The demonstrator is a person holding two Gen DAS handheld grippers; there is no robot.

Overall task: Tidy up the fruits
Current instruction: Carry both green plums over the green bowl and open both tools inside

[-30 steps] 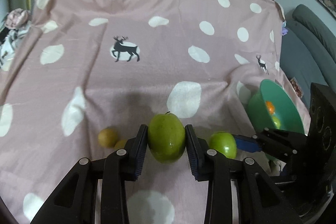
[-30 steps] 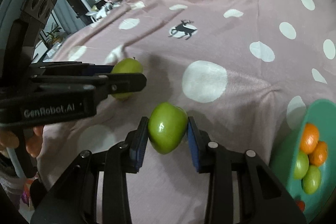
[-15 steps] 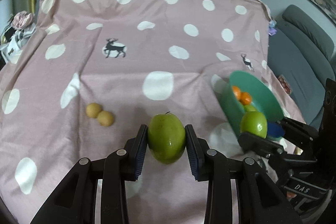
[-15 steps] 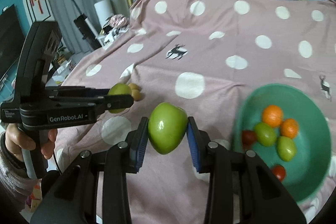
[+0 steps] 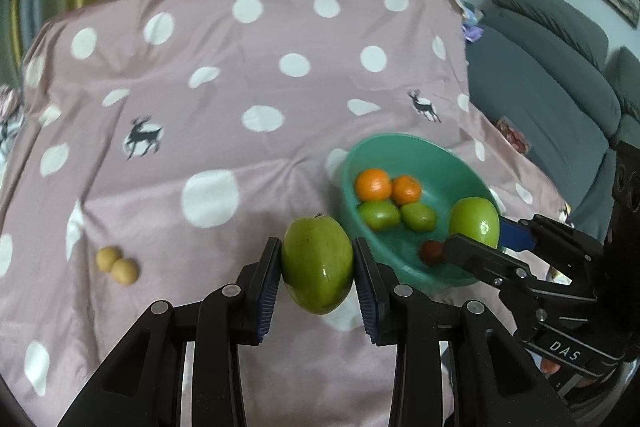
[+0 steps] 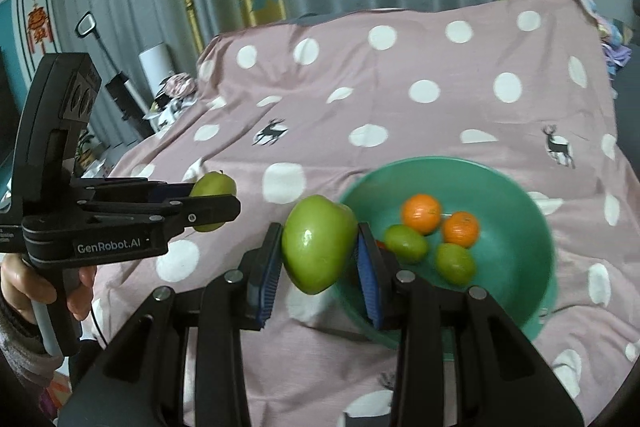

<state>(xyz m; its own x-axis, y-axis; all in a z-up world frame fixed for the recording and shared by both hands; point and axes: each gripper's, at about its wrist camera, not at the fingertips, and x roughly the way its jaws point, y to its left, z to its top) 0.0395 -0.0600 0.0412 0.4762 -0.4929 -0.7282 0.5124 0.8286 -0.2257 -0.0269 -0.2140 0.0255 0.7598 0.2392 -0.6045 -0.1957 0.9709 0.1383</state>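
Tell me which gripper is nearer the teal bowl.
Right. The right gripper holds its green apple over the teal bowl; the left gripper holds its apple just short of the rim.

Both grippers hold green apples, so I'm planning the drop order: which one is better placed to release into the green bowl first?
Right. In the left wrist view, the right gripper and its apple appear over the bowl; the left gripper's apple sits short of the rim.
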